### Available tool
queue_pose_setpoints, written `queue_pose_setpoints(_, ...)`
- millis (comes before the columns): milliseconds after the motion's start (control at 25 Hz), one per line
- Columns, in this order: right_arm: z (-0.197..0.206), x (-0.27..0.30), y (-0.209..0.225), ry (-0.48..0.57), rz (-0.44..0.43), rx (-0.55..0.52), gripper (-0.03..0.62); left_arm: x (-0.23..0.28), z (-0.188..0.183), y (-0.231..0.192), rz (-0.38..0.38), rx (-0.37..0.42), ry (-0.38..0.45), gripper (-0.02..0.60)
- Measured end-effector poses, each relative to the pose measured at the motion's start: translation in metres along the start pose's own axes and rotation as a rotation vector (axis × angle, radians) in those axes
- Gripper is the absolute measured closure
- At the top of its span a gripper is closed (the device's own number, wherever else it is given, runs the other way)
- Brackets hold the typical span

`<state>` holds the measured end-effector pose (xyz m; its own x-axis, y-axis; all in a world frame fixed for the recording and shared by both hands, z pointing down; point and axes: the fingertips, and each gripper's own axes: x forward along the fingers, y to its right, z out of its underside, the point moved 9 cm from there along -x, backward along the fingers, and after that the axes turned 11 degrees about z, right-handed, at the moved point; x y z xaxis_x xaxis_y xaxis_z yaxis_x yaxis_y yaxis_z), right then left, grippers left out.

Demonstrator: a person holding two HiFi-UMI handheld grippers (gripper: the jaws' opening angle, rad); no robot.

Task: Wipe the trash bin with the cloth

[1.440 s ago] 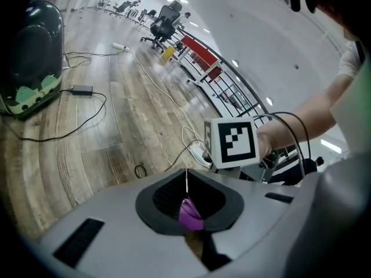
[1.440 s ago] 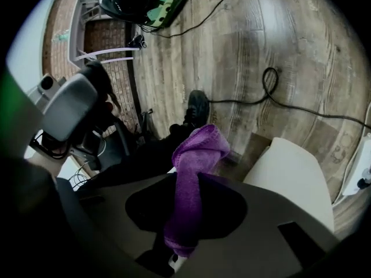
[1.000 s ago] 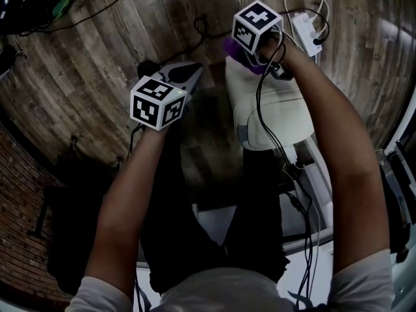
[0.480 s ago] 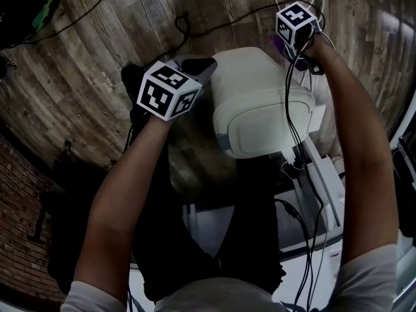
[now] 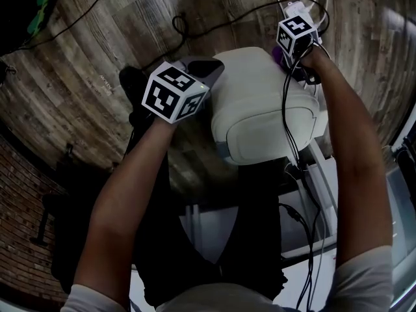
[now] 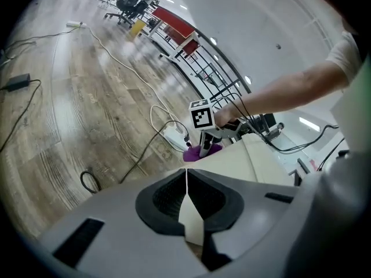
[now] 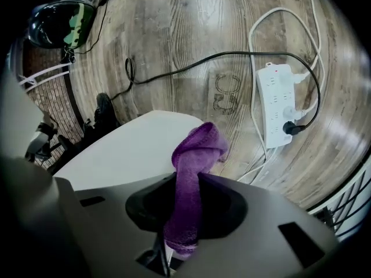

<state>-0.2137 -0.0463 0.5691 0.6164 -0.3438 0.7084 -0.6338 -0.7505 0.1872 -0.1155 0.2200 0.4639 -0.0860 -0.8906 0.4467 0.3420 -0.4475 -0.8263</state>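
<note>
with the purple cloth pinched in the right gripper at 1 o'clock on the white trash bin and the left gripper closed on nothing at its 9 o'clock side, press flat and drag steadily toward 6 o'clock.

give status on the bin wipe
Left tongs shut, empty, beside trash bin. Right tongs shut on purple cloth at bin's far side. Power strip on floor beyond.
</note>
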Motion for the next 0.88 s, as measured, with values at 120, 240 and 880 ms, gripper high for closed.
queue_pose_setpoints(120,-0.005,-0.003,-0.005,0.010,-0.004,0.003,0.502,0.000,0.002,0.000,0.003,-0.003,0.001,0.572)
queue_pose_setpoints(240,-0.008,-0.005,-0.012,0.008,0.002,-0.009,0.502,-0.003,0.004,0.000,0.005,-0.011,0.008,0.572)
queue_pose_setpoints(880,-0.040,-0.026,-0.083,0.022,-0.009,-0.093,0.502,-0.037,0.020,-0.010,-0.010,-0.041,0.040,0.572)
